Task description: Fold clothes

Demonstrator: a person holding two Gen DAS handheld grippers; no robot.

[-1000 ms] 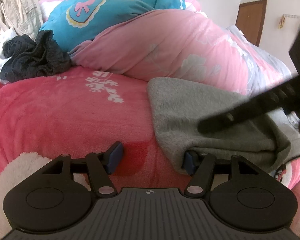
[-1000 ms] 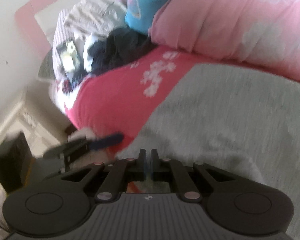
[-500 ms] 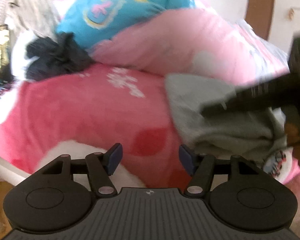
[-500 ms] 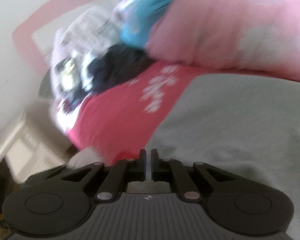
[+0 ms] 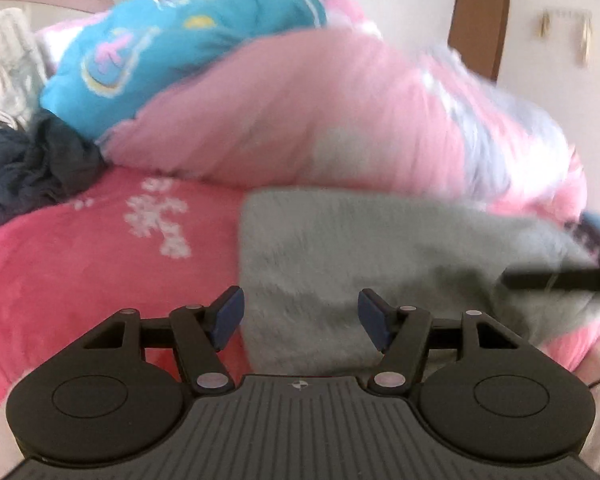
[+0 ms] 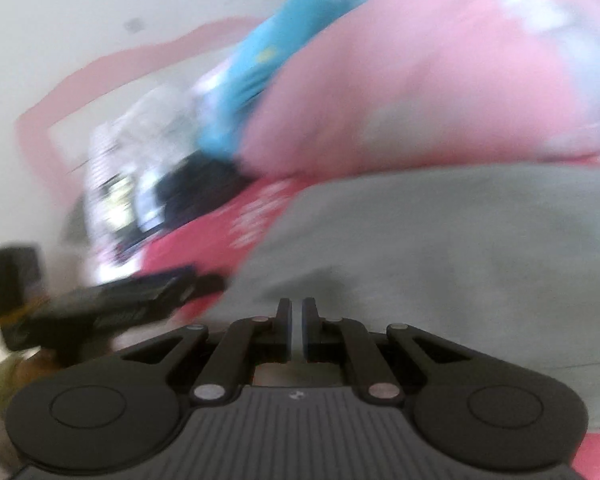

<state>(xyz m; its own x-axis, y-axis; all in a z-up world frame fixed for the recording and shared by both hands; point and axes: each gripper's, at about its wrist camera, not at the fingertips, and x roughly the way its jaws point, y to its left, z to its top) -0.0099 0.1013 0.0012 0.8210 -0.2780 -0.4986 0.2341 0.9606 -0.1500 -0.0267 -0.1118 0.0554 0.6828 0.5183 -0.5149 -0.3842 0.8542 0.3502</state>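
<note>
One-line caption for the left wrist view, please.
Open left gripper poised over a folded grey fleece garment on a pink floral blanket, pink quilt behind.

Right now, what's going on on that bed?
A person holding two grippers is folding a grey fleece garment that lies on a red blanket. The left gripper is open over the garment's near edge, gripping nothing. The right gripper is shut above the garment; whether it pinches any cloth can't be told. A pink duvet is piled behind.
</note>
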